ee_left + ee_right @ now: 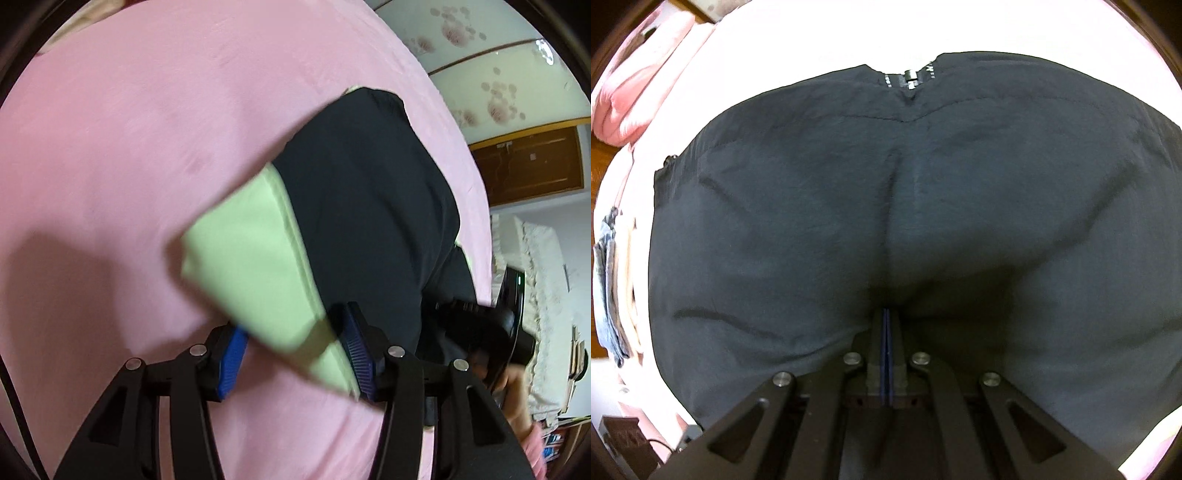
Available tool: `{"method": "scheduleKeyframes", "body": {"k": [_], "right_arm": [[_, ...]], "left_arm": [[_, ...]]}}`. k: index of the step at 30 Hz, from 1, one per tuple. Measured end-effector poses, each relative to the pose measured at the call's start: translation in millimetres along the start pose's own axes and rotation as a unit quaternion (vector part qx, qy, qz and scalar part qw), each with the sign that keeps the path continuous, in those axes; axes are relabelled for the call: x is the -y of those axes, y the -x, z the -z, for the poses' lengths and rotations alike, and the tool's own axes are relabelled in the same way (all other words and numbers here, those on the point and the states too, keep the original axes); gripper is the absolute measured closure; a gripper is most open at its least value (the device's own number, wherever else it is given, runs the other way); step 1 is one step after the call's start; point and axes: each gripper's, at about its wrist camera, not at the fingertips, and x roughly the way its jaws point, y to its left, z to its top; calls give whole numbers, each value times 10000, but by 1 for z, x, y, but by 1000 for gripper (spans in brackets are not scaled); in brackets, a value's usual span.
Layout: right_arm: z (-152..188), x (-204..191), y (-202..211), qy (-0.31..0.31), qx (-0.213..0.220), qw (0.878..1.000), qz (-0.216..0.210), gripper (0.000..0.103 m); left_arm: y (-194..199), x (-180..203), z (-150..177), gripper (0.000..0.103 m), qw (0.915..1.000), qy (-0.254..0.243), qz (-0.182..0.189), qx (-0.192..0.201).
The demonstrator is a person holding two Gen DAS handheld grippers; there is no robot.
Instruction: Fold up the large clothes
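Note:
A dark navy jacket (369, 192) with a pale green part (255, 258) lies on the pink bed sheet (129, 147). My left gripper (295, 354) is open, its blue pads (232, 354) on either side of the green fabric's corner without pinching it. In the right wrist view the jacket (812, 221) fills the frame, its zipper pull (910, 78) at the far edge. My right gripper (888, 317) points down and is shut. Its tips sit in a fold where the dark cloth's creases meet. The left wrist view shows that right gripper (476, 325) at the jacket's right edge, a hand (517, 387) behind it.
Folded pink clothes (635, 74) and a denim piece (609, 277) lie at the left of the bed. Beyond the bed stand a wardrobe with floral panels (461, 37), a brown wooden door (528, 166) and furniture under a white lace cover (546, 295).

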Motion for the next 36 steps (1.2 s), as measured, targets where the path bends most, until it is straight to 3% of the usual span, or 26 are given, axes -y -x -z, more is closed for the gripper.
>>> {"method": "scheduleKeyframes", "body": {"k": [4,10,14,20,28,34,36], "right_arm": [[14,12,8,-113,136,9998,-39,103],[21,16,9,-237,250,9994,-93,103],[26,29,20,-360,194,9990,-157,103],[23,41,26,-430,248,9986,-186,103],[26,56,24,-586,279,9966,-504,103],[27,74,24,-854,299,9914,-944,103],[29,76,25,-791,350,9916,-959,103]], "left_arm": [[-24,2,-28,53,9998,124,154,-93],[-41,7,-42,52,9966,683,-314,-327],[-46,10,-47,52,9957,630,-449,-514],[-48,6,-51,51,9957,553,-275,-690],[-37,-4,-47,54,9959,563,-222,-665],[-30,-3,-47,62,9939,860,-414,-549],[-21,-6,-43,79,9926,1112,-372,-324]]}}
